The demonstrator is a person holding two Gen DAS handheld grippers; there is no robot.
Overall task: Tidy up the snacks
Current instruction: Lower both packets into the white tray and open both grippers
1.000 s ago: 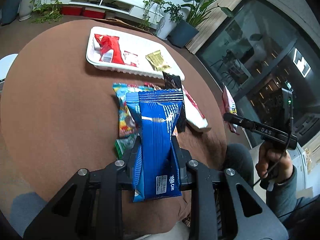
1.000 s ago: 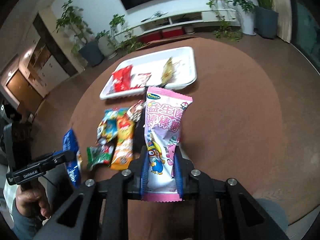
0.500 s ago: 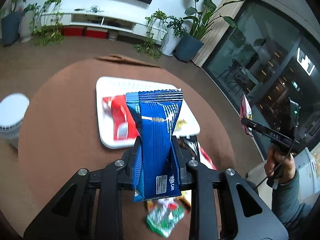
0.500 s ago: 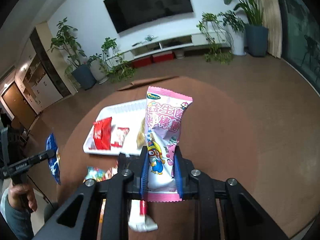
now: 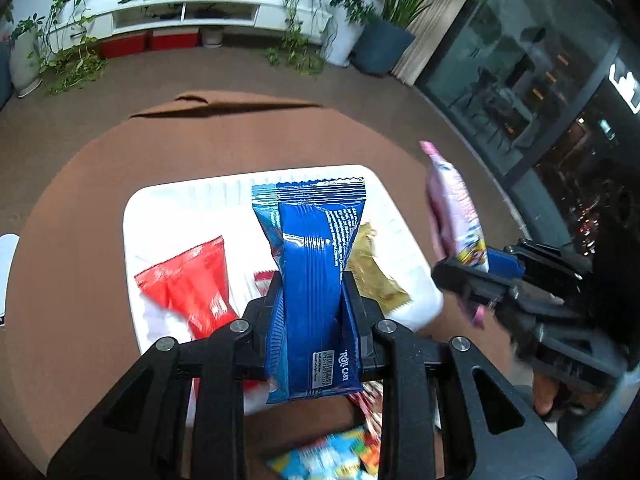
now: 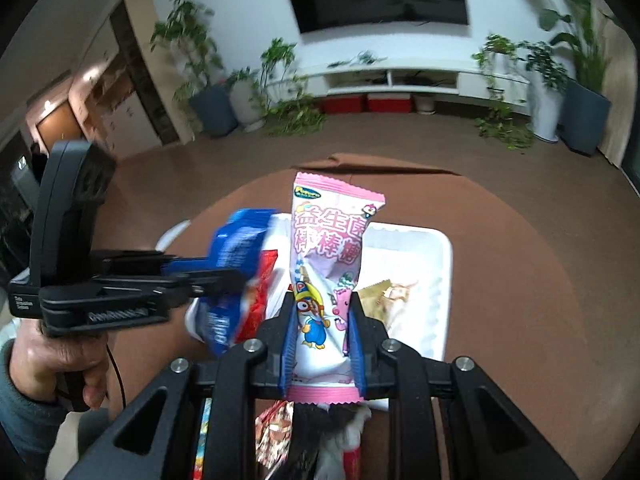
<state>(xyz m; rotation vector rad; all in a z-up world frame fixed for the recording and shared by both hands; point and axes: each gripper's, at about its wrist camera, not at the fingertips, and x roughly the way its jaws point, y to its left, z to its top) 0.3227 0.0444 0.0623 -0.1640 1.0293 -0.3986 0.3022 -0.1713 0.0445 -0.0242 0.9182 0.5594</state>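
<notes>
Three packets in the tray (image 5: 140, 216) on the round table (image 5: 72, 184); loose snacks (image 5: 332, 456) nearer.

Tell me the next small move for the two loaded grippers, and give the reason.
Probably lower both and release onto the white tray. The left gripper is shut on the blue snack pack, the right gripper on the pink snack pack; both hang above the tray, where a red packet and a gold packet already lie.

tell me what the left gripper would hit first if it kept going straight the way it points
Probably the white tray: the left gripper, shut on the blue snack pack, points down at it, between the red packet and the gold packet. Depth is unclear.
</notes>
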